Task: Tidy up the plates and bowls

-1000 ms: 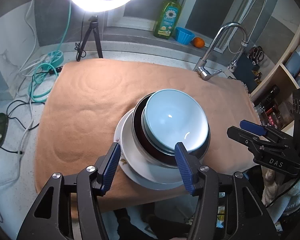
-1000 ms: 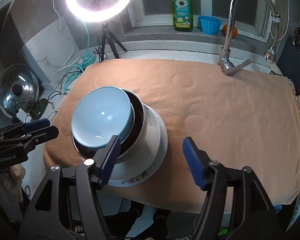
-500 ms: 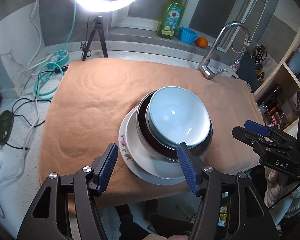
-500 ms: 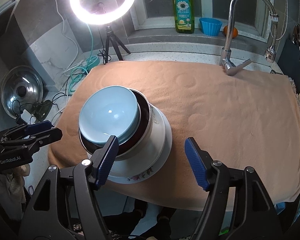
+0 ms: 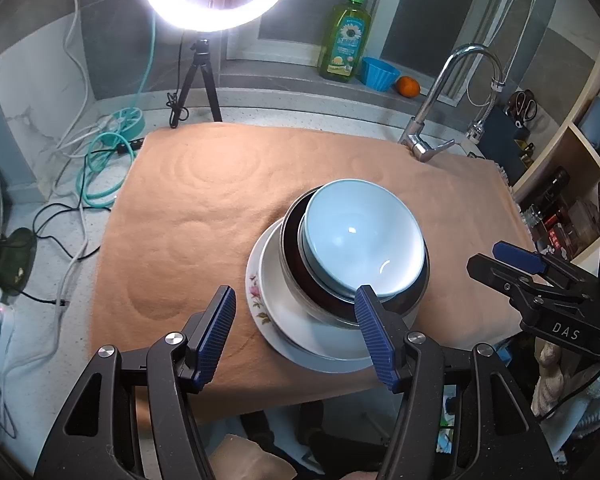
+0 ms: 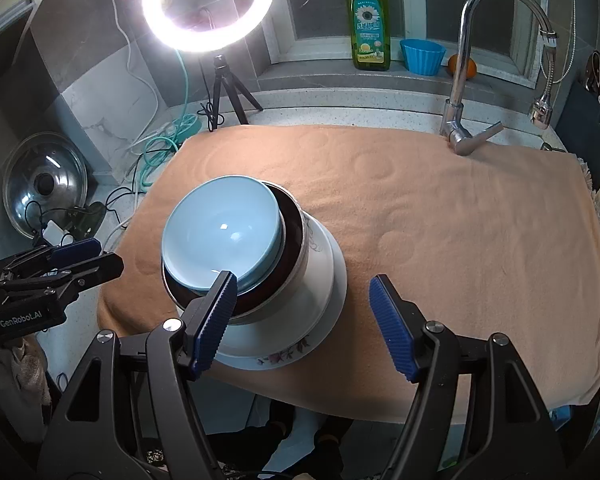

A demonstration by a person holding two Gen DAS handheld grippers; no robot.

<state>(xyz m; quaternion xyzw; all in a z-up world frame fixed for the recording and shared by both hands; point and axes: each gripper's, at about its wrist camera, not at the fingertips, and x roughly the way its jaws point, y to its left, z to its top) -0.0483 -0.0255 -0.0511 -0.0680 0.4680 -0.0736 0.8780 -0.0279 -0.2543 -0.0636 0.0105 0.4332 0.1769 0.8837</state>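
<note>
Home kitchen: faucet (image 6: 466, 80), dish soap (image 6: 370, 28).

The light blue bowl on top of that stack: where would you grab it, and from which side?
Probably by the rim of the light blue bowl, one jaw inside and one outside. It sits nested in the dark bowl, so only its rim is exposed. Come from above, on the near edge facing the open right gripper.

We count one stack on the bench: one light blue bowl (image 5: 363, 240) on top, one dark bowl (image 5: 294, 260) under it, one white bowl (image 6: 320, 276) below that, and one floral plate (image 5: 256, 292) at the bottom. There is one orange cloth (image 5: 204, 208), one tap (image 6: 466, 64), one ring light (image 6: 208, 4), one green soap bottle (image 6: 370, 20), one blue cup (image 6: 422, 56), one orange fruit (image 5: 409, 87) and one pot lid (image 6: 44, 184). Two grippers show, the left gripper (image 5: 296, 336) and the right gripper (image 6: 304, 324), each with two blue fingers (image 6: 390, 328), spread apart.
</note>
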